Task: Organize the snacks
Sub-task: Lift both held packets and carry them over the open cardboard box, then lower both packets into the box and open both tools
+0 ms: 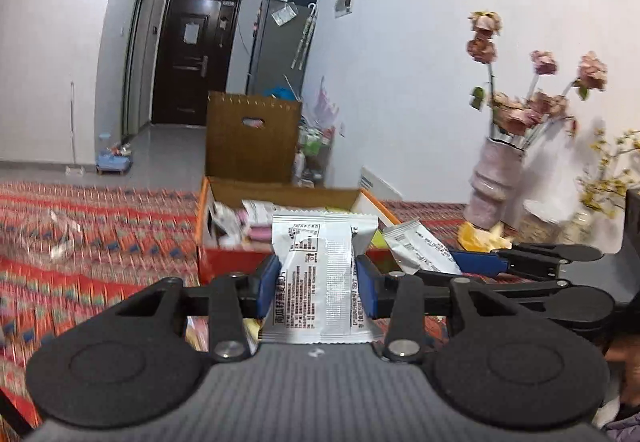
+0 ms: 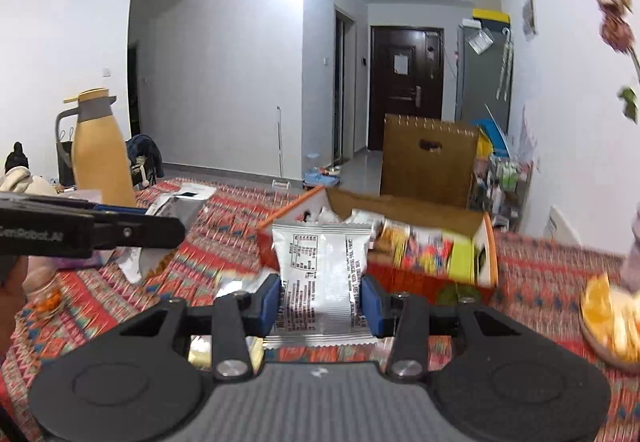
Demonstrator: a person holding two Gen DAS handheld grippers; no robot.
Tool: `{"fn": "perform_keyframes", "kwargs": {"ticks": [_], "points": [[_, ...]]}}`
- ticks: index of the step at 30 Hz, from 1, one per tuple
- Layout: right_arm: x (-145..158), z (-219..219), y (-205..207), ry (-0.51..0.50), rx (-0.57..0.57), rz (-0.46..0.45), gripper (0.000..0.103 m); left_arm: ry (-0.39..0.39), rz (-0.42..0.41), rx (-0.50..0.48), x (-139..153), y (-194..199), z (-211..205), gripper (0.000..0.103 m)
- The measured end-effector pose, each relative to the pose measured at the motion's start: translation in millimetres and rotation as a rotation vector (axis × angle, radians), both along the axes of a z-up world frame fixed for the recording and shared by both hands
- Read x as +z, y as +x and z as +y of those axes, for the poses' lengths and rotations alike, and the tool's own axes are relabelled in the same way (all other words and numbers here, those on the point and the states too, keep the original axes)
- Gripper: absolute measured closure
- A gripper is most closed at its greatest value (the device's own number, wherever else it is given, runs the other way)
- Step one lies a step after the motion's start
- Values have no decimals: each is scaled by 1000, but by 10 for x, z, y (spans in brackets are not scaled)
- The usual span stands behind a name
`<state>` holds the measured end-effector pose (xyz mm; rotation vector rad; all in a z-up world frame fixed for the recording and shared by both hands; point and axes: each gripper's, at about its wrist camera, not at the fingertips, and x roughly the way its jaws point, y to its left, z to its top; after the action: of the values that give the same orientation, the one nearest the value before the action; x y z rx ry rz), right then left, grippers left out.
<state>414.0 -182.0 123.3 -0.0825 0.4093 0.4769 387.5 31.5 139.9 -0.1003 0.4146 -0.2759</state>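
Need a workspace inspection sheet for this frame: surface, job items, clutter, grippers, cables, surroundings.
Surface: table under a red patterned cloth, blurred in both views.
Job's things: open snack box partly filled with packets; one silver packet and a second silver packet held in front of it.
Clutter: orange thermos jug, pink vase of dried flowers, plate of orange peel, clear plastic wrapper.
Grippers: left hand-held gripper shut on the silver packet; right hand-held gripper shut on the second silver packet.
Cables: nothing seen.
Surroundings: dark door, grey fridge, brown cardboard box behind the table.
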Motion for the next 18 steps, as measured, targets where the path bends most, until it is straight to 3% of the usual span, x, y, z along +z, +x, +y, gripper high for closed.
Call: {"fn": "perform_keyframes", "kwargs": {"ticks": [5,11,18], "points": [[34,144,667,1,12,8,61,0,15,11,-3,730,-28,61],[-231,275,1550,5,-6,75,61,13,37,4,-158,1592,-25,61],[-625,364,2347,21,-60,180,61,-31,152,6,-624,2448,-72,61]]}}
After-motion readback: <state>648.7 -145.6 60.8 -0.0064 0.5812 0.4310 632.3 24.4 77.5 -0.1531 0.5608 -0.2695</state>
